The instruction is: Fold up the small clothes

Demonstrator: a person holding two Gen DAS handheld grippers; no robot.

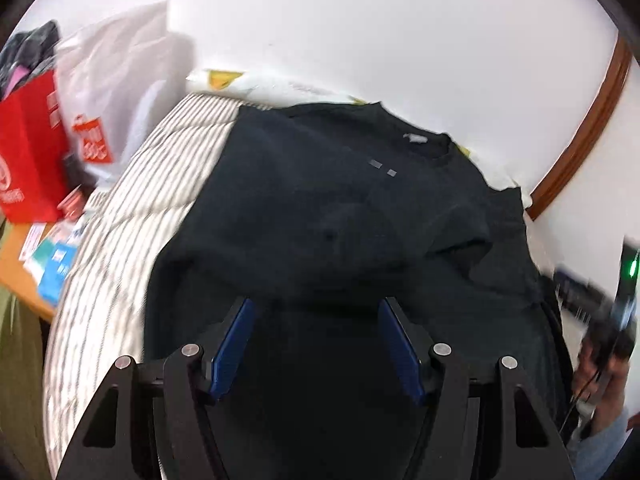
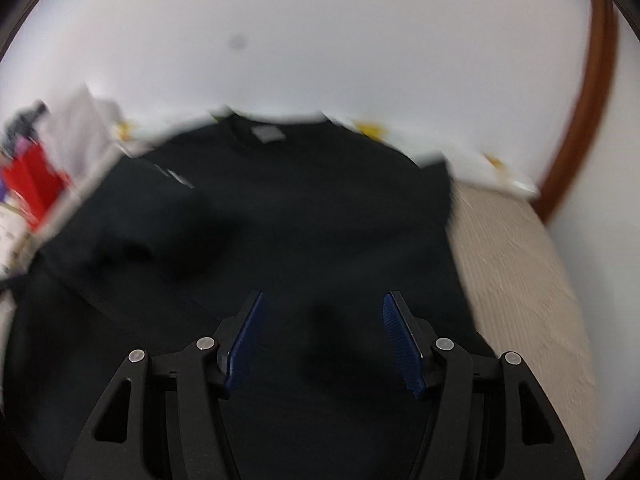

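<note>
A black T-shirt lies spread on a striped beige bed cover, collar toward the wall, with a small white neck label. Its right sleeve looks folded in over the body. My left gripper hovers over the shirt's lower part, its blue pads apart with nothing between them. In the blurred right wrist view the same T-shirt fills the middle. My right gripper stands open above the cloth, nothing held.
A red paper bag and a white plastic bag stand at the left beside a wooden desk with leaflets. A white pillow with yellow marks lies by the wall. A brown wooden frame runs at the right. A person's hand shows at the right edge.
</note>
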